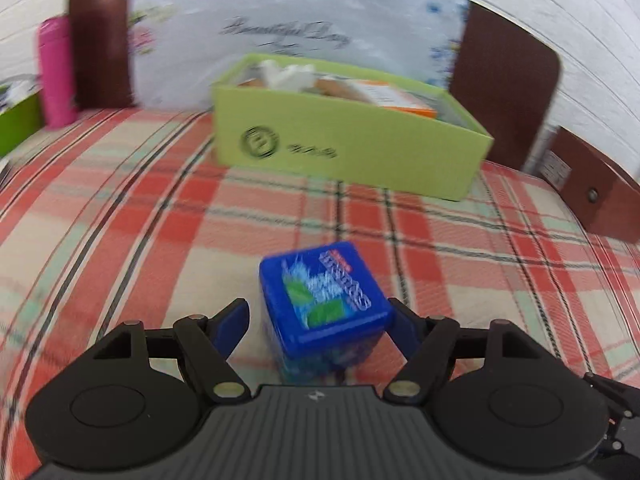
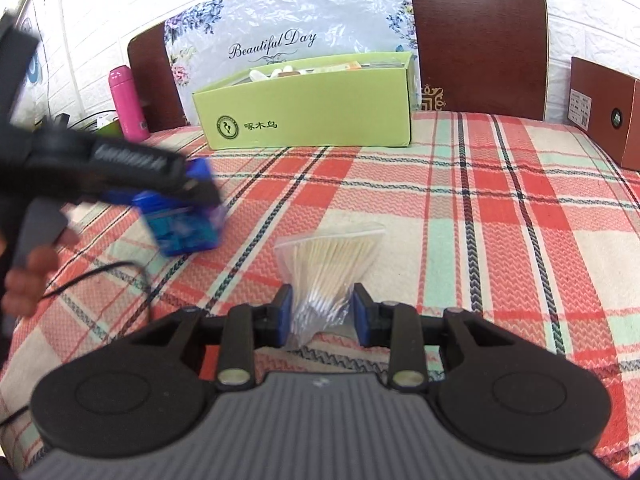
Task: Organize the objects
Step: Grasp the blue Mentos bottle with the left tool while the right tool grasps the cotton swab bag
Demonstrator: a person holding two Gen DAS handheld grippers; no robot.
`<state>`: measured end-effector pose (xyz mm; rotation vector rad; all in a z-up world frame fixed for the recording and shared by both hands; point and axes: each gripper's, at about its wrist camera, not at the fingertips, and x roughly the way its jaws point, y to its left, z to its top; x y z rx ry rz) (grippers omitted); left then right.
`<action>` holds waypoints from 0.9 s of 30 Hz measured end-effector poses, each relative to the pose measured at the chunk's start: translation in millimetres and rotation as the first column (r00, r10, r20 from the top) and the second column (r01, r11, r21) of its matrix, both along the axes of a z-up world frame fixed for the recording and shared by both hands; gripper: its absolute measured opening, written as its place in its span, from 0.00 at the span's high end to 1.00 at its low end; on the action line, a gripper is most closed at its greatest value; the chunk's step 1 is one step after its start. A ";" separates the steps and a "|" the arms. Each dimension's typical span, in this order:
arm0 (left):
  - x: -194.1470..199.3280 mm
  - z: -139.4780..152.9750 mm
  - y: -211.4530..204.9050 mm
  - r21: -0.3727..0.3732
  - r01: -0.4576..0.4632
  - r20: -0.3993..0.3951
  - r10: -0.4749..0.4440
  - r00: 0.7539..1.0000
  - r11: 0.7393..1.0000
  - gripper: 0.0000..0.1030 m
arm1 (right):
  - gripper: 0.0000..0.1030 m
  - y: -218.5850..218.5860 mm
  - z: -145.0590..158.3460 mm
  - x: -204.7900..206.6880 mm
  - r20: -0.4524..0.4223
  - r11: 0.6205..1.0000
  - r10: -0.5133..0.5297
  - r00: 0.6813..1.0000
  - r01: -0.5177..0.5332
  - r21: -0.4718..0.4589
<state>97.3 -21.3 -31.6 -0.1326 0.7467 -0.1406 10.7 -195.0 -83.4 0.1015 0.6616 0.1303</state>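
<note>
Left wrist view: the left gripper (image 1: pixel 318 322) is bracketing a blue box (image 1: pixel 326 300) with a printed lid. The right pad looks to be touching the box's side, while a sliver of cloth is showing between the left pad and the box, so whether the jaws are actually clamping it cannot be told from this blurred picture. The box is sitting low over the red plaid tablecloth (image 1: pixel 120 220), well short of the green cardboard box (image 1: pixel 344 152) standing at the far edge, which is already holding white and orange items. A pink bottle (image 1: pixel 56 76) is standing to the left.

Right wrist view: the right gripper (image 2: pixel 322 314) is closing narrowly around the gathered end of a clear bag of cotton swabs (image 2: pixel 328 264), with both pads (image 2: pixel 285 312) pressing the plastic while the fanned end is lying on the cloth. To the left, the other gripper is carrying the blue box, apparently tilted and just above the cloth, though blur leaves that unsure. A brown box (image 2: pixel 604 120) is resting at the right edge.

By these pictures, the job is partly done: some items are in the green box, while the blue box and the swabs are yet to go in.
</note>
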 end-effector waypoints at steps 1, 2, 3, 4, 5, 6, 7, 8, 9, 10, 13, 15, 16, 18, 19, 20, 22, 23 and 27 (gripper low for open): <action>-3.3 -2.7 2.8 -0.028 0.008 -0.011 -0.009 1.000 1.000 0.25 | 0.71 0.6 0.5 -0.7 0.001 1.000 0.000 1.000 0.000 -0.002; -5.1 -5.4 4.4 -0.055 0.026 -0.026 -0.028 0.999 0.998 0.25 | 0.71 0.7 0.3 -0.7 0.001 1.000 -0.001 1.000 0.001 -0.003; -5.7 -7.7 5.5 -0.076 0.031 -0.038 -0.034 0.999 0.997 0.25 | 0.71 0.7 0.1 -0.7 0.002 1.000 -0.002 1.000 0.002 -0.004; -5.7 -9.5 5.8 -0.085 0.021 -0.046 -0.025 0.999 0.996 0.25 | 0.71 1.1 0.0 -1.5 0.003 1.000 -0.002 1.000 0.002 -0.005; -4.7 -9.4 6.1 -0.083 0.010 -0.042 -0.014 0.999 0.997 0.25 | 0.71 0.8 -0.3 -0.6 0.002 1.000 -0.002 1.000 0.002 -0.006; -4.5 -8.2 6.1 -0.075 -0.008 -0.030 0.005 1.000 0.997 0.25 | 0.71 1.1 0.0 -0.6 0.001 1.000 -0.002 1.000 0.002 -0.008; -3.9 -6.6 5.9 -0.070 -0.023 -0.014 0.022 1.000 0.997 0.25 | 0.70 1.5 0.2 -0.6 0.001 1.000 -0.002 1.000 0.002 -0.011; -2.4 -4.5 6.2 -0.067 -0.028 0.005 0.028 1.000 0.997 0.25 | 0.70 2.0 0.5 -1.1 0.001 1.000 -0.002 1.000 0.002 -0.013; -1.0 -3.0 7.0 -0.063 -0.023 0.027 0.025 0.999 0.998 0.25 | 0.70 2.3 0.3 -1.0 0.001 1.000 -0.003 1.000 0.003 -0.015; 1.0 -1.8 8.5 -0.060 -0.017 0.040 0.020 0.999 0.998 0.28 | 0.70 3.0 0.5 -1.3 0.000 1.000 -0.004 1.000 0.004 -0.017; 7.0 -0.9 17.2 -0.074 -0.033 0.032 0.036 0.999 0.997 0.35 | 0.68 2.9 1.2 -0.7 -0.002 1.000 -0.005 1.000 0.005 -0.010; 6.3 -2.0 20.9 -0.064 -0.047 0.032 0.050 0.998 0.997 0.35 | 0.67 3.1 1.4 -0.3 -0.002 1.000 -0.007 1.000 0.007 -0.005; 5.3 -3.2 21.4 -0.054 -0.049 0.028 0.051 0.998 0.997 0.36 | 0.66 3.2 1.8 0.0 -0.003 1.000 -0.012 1.000 0.012 0.001; 4.0 -7.5 21.9 -0.041 -0.046 0.017 0.047 0.999 0.998 0.35 | 0.62 3.0 2.3 1.6 -0.004 1.000 -0.019 1.000 0.019 0.014; 4.0 -10.1 22.5 -0.039 -0.049 0.014 0.050 0.999 0.998 0.35 | 0.60 4.1 2.6 2.3 -0.005 1.000 -0.022 1.000 0.022 0.015; 4.6 -12.4 23.1 -0.040 -0.054 0.009 0.054 0.998 0.998 0.35 | 0.59 5.4 2.7 2.7 -0.005 1.000 -0.023 1.000 0.023 0.010; 5.5 -14.7 26.0 -0.056 -0.058 0.011 0.058 0.998 0.997 0.39 | 0.58 7.9 2.5 3.7 -0.003 1.000 -0.024 1.000 0.024 -0.006; 6.0 -14.1 26.9 -0.058 -0.061 0.012 0.062 0.998 0.996 0.39 | 0.58 8.5 2.3 3.5 -0.001 1.000 -0.027 1.000 0.027 -0.008; 8.6 -13.2 30.1 -0.068 -0.064 0.013 0.065 0.998 0.996 0.41 | 0.70 8.7 1.7 3.5 0.004 0.999 -0.046 0.999 0.046 -0.025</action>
